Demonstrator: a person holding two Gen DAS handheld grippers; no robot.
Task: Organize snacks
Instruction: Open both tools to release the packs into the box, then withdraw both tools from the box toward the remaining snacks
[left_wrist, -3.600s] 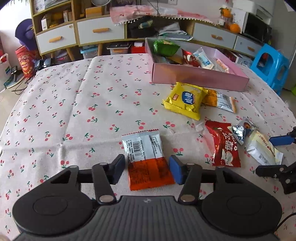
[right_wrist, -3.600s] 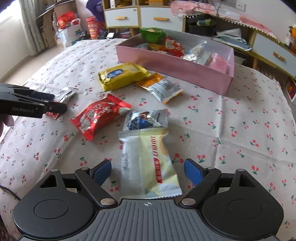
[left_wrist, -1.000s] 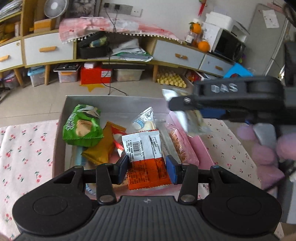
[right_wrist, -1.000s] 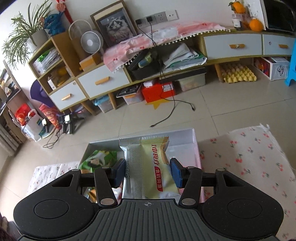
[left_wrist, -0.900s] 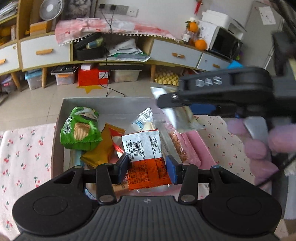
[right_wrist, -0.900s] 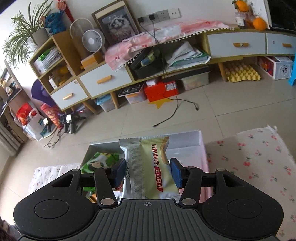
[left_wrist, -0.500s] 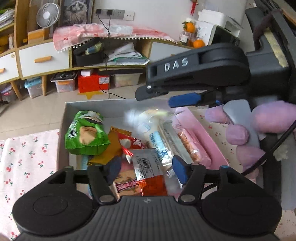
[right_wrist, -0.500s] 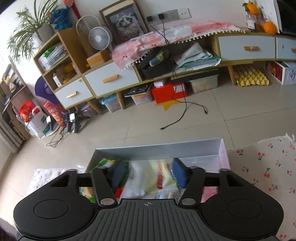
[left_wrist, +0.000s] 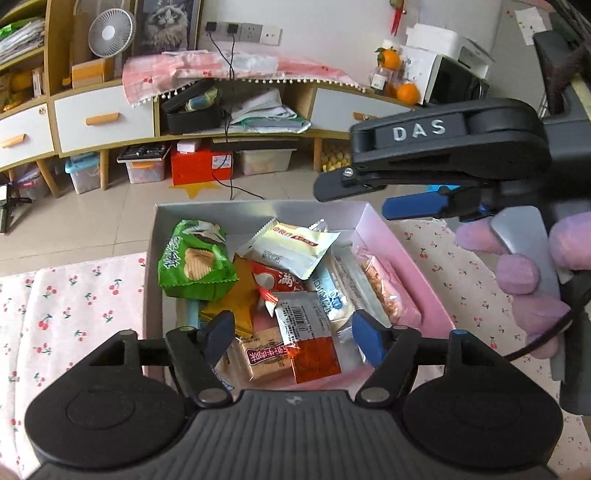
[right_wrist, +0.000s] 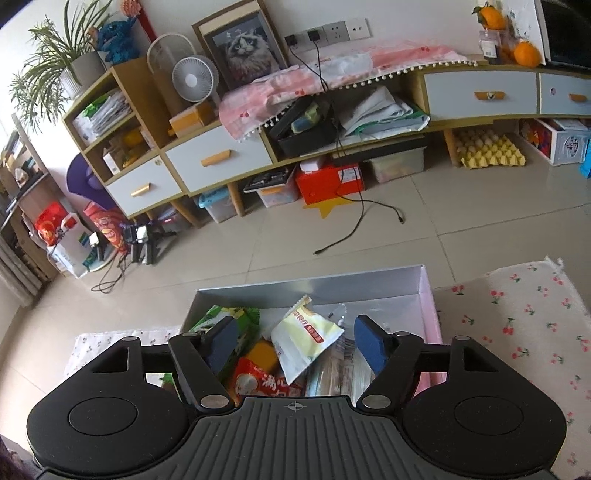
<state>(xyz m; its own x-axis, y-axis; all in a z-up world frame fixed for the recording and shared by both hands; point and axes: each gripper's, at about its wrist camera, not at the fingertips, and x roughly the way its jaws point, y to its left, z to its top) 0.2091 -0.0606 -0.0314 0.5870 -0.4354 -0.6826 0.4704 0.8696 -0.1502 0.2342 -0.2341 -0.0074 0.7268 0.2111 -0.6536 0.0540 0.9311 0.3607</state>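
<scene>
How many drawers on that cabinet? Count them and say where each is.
4. First drawer at far left; second drawer right beside it; third drawer past the open middle; fourth drawer at the right edge. More may be cut off.

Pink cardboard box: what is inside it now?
The pink cardboard box holds a green chip bag, a pale yellow wafer packet, an orange-and-white barcoded packet and more; lower layers and the bottom are covered.

Snacks counted in one pink box (left_wrist: 413, 258)

We count one green chip bag (left_wrist: 194, 260), one pale yellow packet (left_wrist: 291, 249), one golden pouch (left_wrist: 236, 299), one red packet (left_wrist: 275, 280), one white-and-orange bar (left_wrist: 310, 338), and two grippers with fingers spread.
</scene>
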